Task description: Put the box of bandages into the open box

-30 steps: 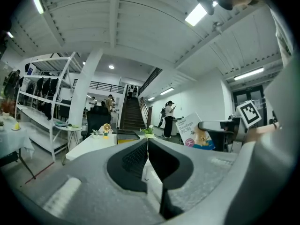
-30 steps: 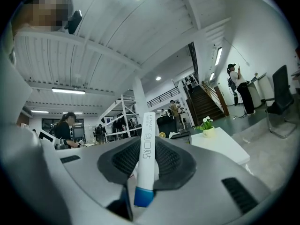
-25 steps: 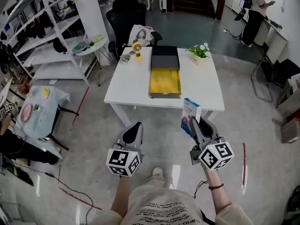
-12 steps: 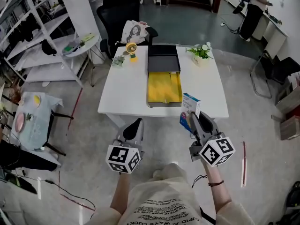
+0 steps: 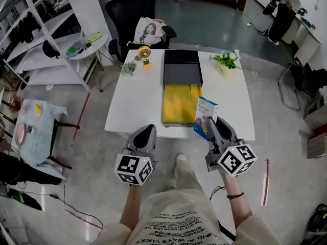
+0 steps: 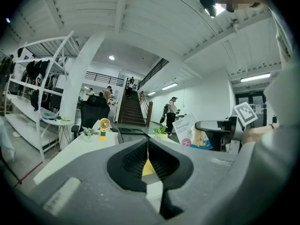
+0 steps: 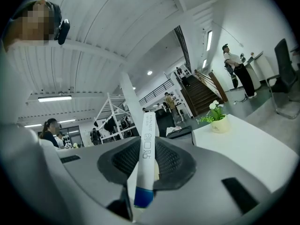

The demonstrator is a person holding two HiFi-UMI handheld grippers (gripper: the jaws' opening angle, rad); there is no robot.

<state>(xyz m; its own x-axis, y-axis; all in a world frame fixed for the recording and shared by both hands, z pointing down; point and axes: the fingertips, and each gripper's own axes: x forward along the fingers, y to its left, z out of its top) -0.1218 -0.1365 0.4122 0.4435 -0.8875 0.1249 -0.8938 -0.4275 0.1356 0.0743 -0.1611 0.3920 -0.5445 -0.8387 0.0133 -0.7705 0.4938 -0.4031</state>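
Presently the right gripper [image 5: 210, 122] is clenched on the box of bandages [image 5: 205, 116], its pads pressing on the two broad faces. The carton stands upright above the near edge of the white table [image 5: 137, 98], just right of the open box [image 5: 179, 105] with the yellow lining, and not inside it. The left gripper [image 5: 144, 132] has its jaws pressed together with nothing between them, and is held short of the table's near edge.

Bright, even indoor light. Ceiling strip [image 6: 255, 77] glows white in left gripper view. Soft shadow under table [image 5: 135, 96]. Head view sharp. Gripper views fisheye: dark rounded corners, bent lines, near foreground soft.
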